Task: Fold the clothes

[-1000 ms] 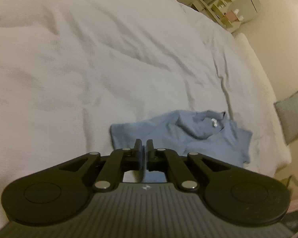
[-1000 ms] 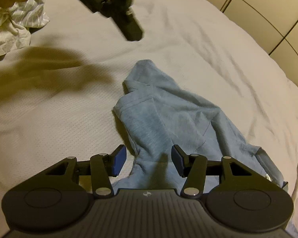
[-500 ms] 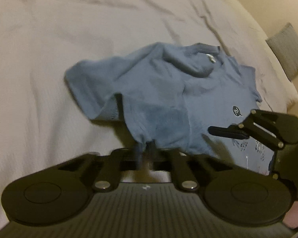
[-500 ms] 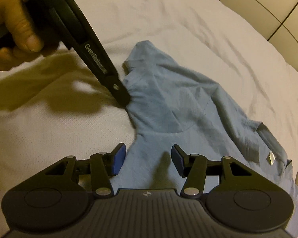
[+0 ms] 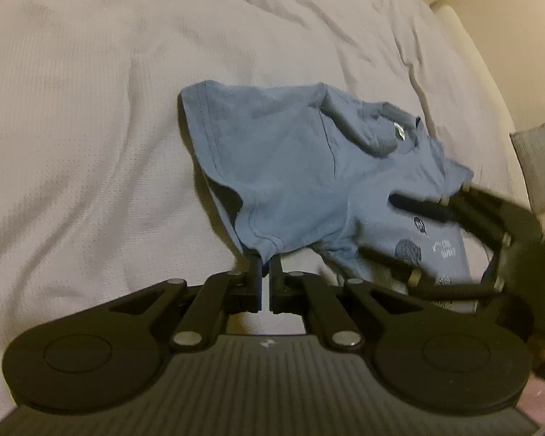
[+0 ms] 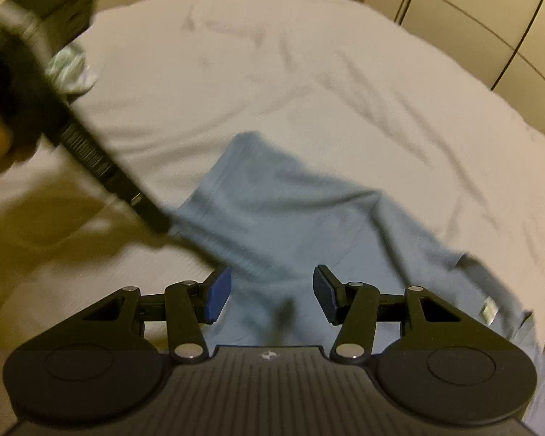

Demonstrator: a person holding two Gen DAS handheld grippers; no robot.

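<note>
While the left gripper (image 5: pixel 266 265) pinches a hemmed corner of the blue T-shirt (image 5: pixel 309 167) between its nearly closed fingers, the rest of the garment lies rumpled on the white bedspread (image 5: pixel 91 109), spreading away from the pinched corner toward the right of the left wrist view. Its collar, with a small white label (image 5: pixel 399 131), sits bunched near the far side, and dark printed motifs (image 5: pixel 408 249) show on the flat front panel to the right. From that side the right gripper (image 5: pixel 410 236) reaches in, one finger lying over the fabric just above the prints, the other lower down at the shirt's edge; the view is smeared there, so I cannot tell whether either finger presses the cloth.

Seen from the right wrist camera, the right gripper (image 6: pixel 271 294) has its jaws spread wide with nothing between them, and its blue pads (image 6: pixel 219 296) hover over the blue T-shirt (image 6: pixel 290 218), which fills the gap and trails off to the right, where the label (image 6: pixel 488 310) shows again. The left gripper (image 6: pixel 152 216) comes in as a blurred dark bar from the upper left, its tip meeting the shirt's left edge. Behind it a striped light cloth (image 6: pixel 71 69) lies crumpled on the white bedspread (image 6: pixel 309 72), well apart from the shirt. Pale cupboard doors (image 6: pixel 490 18) stand beyond the bed, and a grey cushion (image 5: pixel 537 167) leans at the right edge of the left wrist view
</note>
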